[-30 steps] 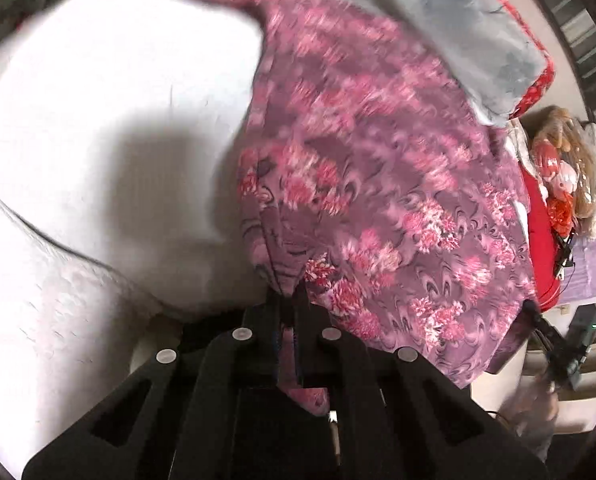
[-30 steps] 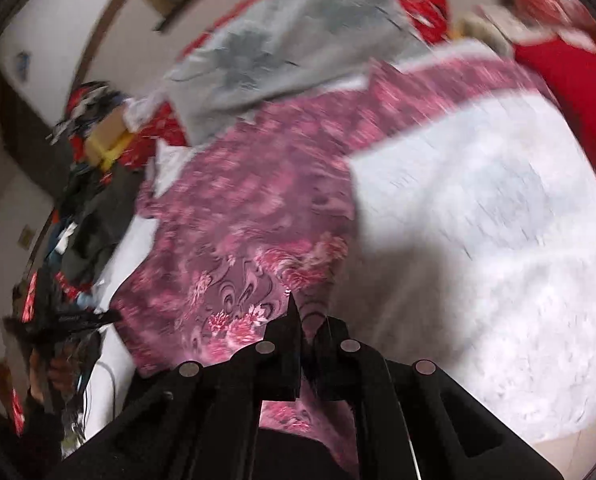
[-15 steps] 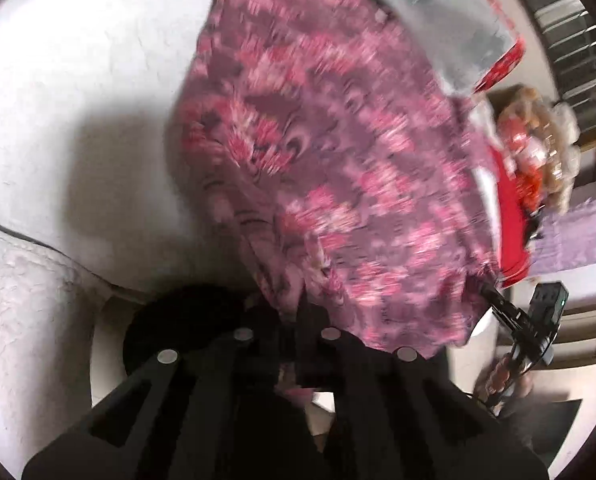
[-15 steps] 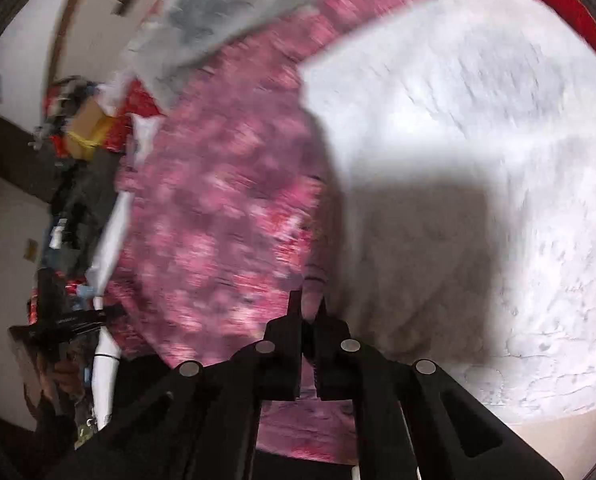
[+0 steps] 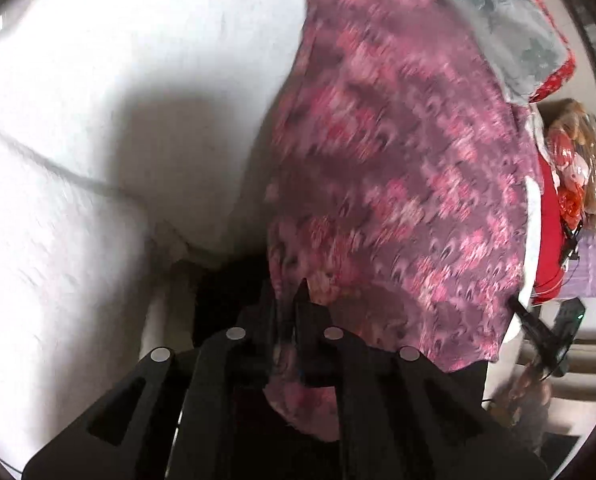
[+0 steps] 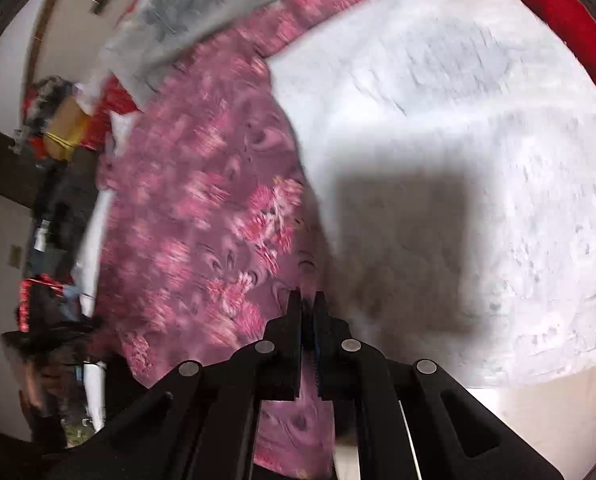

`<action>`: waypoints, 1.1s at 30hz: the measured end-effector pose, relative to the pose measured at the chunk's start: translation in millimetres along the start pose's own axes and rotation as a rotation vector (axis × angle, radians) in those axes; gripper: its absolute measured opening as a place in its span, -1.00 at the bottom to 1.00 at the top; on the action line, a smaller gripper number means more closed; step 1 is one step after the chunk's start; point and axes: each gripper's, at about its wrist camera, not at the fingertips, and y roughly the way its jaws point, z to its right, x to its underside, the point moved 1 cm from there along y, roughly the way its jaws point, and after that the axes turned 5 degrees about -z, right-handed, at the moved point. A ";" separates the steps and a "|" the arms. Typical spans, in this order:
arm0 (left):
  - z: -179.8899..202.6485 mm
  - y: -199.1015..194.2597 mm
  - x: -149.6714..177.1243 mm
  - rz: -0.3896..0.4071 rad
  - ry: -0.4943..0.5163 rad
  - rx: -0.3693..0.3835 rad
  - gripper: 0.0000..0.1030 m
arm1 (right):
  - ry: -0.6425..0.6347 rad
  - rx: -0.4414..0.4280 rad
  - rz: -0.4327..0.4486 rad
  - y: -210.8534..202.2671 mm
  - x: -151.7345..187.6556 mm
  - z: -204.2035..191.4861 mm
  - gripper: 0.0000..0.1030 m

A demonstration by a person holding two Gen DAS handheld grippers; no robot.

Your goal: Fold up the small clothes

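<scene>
Both grippers pinch the same garment at its near edge: the left gripper (image 5: 284, 292) has its jaws closed on a fold of the pink floral garment (image 5: 397, 184), with cloth running between the black fingers and hanging below them, and the right gripper (image 6: 306, 300) has its jaws nearly together on another part of that edge, having just eased apart a little while the cloth remains between the pads. From the left wrist view the garment spreads up and to the right from the grip, blurred, its purple ground covered with pink and red flowers. From the right wrist view the same garment (image 6: 202, 216) stretches up and to the left, one narrower part reaching toward the top of the picture. It lies on a white textured bedspread (image 5: 118, 80), which fills the left side of the left view and the right side of the right view (image 6: 477, 120), where a square dark shadow falls just beside the fingers. Beyond the garment's far end lies a grey cloth with darker flower shapes (image 5: 497, 12), touching or overlapping it, with red fabric (image 5: 549, 220) at the bed's edge past that.
</scene>
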 end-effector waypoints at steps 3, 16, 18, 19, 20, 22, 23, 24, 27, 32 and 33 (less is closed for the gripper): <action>27.2 -24.8 -23.2 0.111 0.093 -0.048 -0.63 | 0.014 -0.047 0.138 -32.3 -31.4 1.2 -0.81; 155.3 52.6 -158.7 0.128 0.228 -0.033 0.05 | 0.612 0.008 0.593 -89.4 -234.0 186.4 -0.16; 169.5 64.6 -172.0 0.114 0.232 -0.001 0.05 | 0.679 -0.026 0.614 -75.9 -257.4 210.1 -0.06; 177.4 69.1 -178.0 0.115 0.239 0.011 0.05 | 0.700 -0.037 0.614 -67.8 -267.0 214.4 -0.05; 184.7 73.5 -184.0 0.115 0.245 0.015 0.05 | 0.726 -0.045 0.620 -60.9 -279.2 220.3 -0.02; 197.7 79.8 -196.4 0.118 0.262 0.020 0.05 | 0.742 -0.055 0.642 -49.6 -295.5 227.0 0.02; 202.3 80.5 -201.2 0.123 0.267 0.021 0.05 | 0.750 -0.051 0.641 -46.7 -304.2 230.2 -0.01; 207.3 81.1 -206.9 0.130 0.272 0.023 0.05 | 0.748 -0.052 0.645 -47.8 -309.2 231.0 -0.14; 218.5 81.1 -223.3 0.161 0.273 0.026 0.05 | 0.678 -0.043 0.684 -68.8 -313.6 222.5 -0.82; 217.0 85.3 -241.5 0.218 0.229 -0.002 0.16 | 0.595 0.135 0.819 -127.8 -299.9 217.5 -0.84; 214.6 89.1 -244.4 0.229 0.216 -0.022 0.16 | 0.622 0.164 0.804 -129.8 -298.0 225.3 -0.84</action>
